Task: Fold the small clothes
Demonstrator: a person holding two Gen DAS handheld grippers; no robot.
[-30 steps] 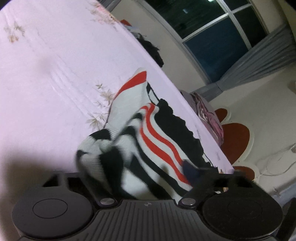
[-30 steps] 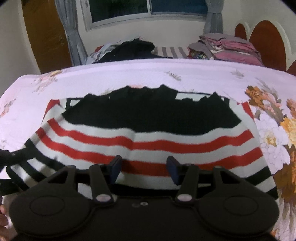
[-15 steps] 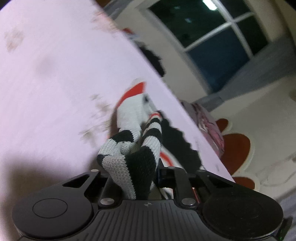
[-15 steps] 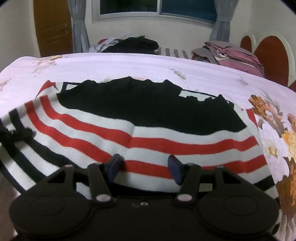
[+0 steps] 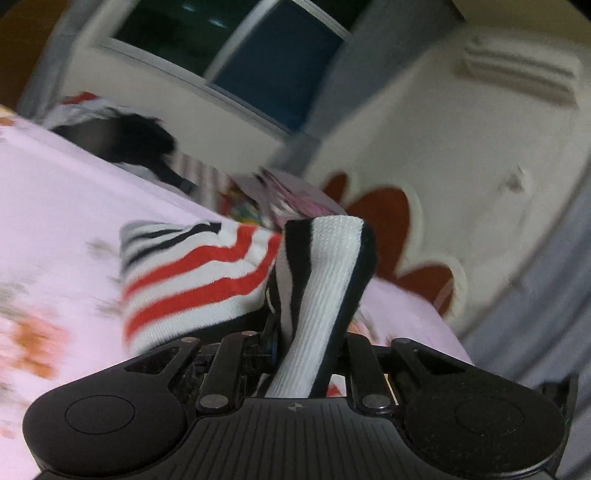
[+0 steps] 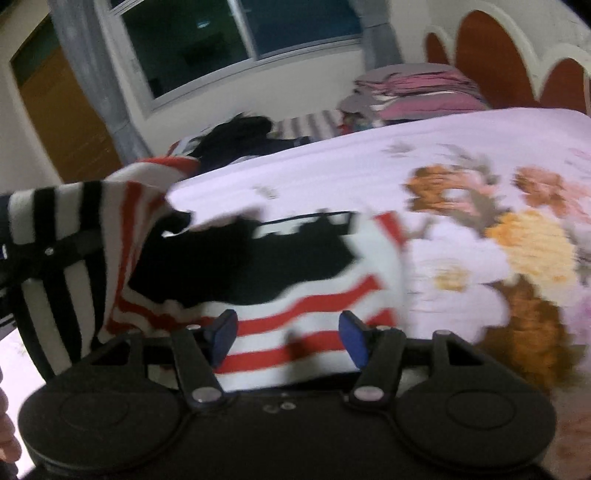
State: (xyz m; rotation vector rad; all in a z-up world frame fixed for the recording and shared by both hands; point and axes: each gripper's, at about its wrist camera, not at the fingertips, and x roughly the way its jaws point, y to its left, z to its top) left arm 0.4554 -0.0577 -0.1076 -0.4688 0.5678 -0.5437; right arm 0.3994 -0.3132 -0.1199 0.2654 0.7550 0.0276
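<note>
A small knit sweater (image 6: 280, 266) with black, white and red stripes lies on the pink floral bedsheet (image 6: 369, 173). My left gripper (image 5: 306, 332) is shut on the sweater's black-and-white left edge (image 5: 325, 280) and holds it lifted off the bed; the rest of the sweater (image 5: 192, 277) hangs to the left of it. In the right wrist view that lifted edge (image 6: 62, 236) rises at the left with the left gripper's arm across it. My right gripper (image 6: 288, 332) is open, its blue pads (image 6: 351, 332) just over the sweater's near hem, holding nothing.
A pile of dark clothes (image 6: 240, 136) and a stack of folded pink and grey clothes (image 6: 417, 88) lie at the far side of the bed. A red and white headboard (image 6: 491, 55) is at the right. A window (image 6: 221, 33) is behind.
My left gripper has closed on the sweater's left edge and lifted it up and over toward the right. The right gripper has stayed open near the hem, and its view has swung.
</note>
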